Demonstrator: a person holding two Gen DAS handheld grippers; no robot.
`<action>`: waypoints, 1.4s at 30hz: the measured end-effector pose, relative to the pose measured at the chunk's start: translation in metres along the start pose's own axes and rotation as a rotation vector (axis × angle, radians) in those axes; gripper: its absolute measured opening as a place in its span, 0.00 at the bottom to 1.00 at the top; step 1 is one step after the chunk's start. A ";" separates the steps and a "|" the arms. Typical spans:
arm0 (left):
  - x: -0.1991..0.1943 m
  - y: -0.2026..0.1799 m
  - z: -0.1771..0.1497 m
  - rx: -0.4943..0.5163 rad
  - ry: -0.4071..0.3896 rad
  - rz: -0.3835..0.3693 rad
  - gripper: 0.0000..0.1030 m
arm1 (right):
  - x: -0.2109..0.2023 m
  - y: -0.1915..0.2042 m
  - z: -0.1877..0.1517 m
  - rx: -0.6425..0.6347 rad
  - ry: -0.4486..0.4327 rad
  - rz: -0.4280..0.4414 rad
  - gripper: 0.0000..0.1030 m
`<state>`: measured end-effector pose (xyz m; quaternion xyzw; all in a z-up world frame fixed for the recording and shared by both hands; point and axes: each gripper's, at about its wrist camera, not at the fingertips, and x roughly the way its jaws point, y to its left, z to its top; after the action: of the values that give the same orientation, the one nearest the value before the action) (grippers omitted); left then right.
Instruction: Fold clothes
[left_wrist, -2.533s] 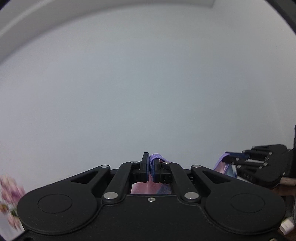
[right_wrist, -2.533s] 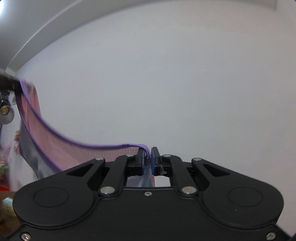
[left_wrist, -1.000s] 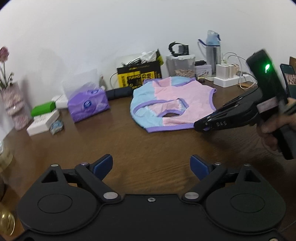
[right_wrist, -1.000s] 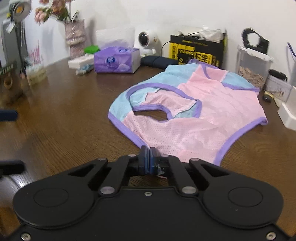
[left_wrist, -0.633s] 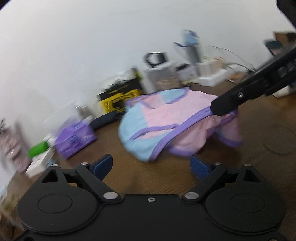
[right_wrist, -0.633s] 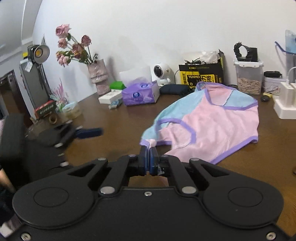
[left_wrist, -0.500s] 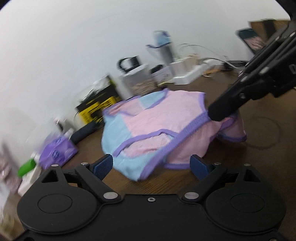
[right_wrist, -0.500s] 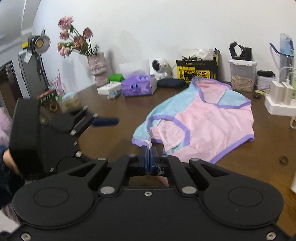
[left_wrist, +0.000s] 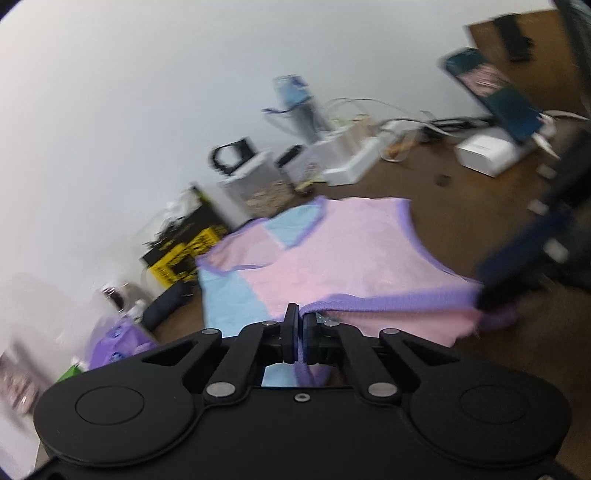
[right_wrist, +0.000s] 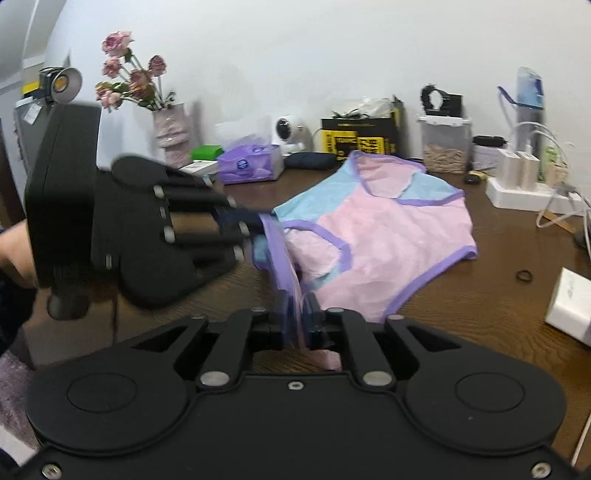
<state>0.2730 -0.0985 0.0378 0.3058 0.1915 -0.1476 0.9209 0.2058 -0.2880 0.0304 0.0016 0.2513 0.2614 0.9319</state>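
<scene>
Big brown wooden table (right_wrist: 480, 306) takes up most of the room, and the pink and blue top (right_wrist: 384, 229) with purple trim is spread across the middle of it, far end flat, near edge lifted off the wood. The left gripper (left_wrist: 299, 334) is clamped on the purple hem (left_wrist: 388, 301), and the right gripper (right_wrist: 300, 323) is pinched shut on the same hem, so that strip runs between the two. Along the wall there's a yellow and black box (right_wrist: 360, 138), a vase of pink roses (right_wrist: 168, 127), a purple tissue pack (right_wrist: 249, 162) and a little black ring (right_wrist: 523, 275) lying near the shirt.
</scene>
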 end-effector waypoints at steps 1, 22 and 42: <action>0.000 0.007 0.005 -0.026 0.006 -0.010 0.02 | 0.003 0.001 -0.001 -0.006 -0.001 -0.017 0.30; -0.074 0.045 0.038 -0.205 -0.112 -0.084 0.02 | -0.017 0.025 0.012 -0.158 -0.201 -0.656 0.61; -0.092 0.039 0.015 -0.291 -0.132 -0.021 0.02 | -0.020 0.028 -0.025 -0.201 -0.130 -0.720 0.64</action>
<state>0.2111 -0.0636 0.1096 0.1566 0.1534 -0.1477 0.9644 0.1658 -0.2767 0.0215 -0.1618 0.1494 -0.0601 0.9736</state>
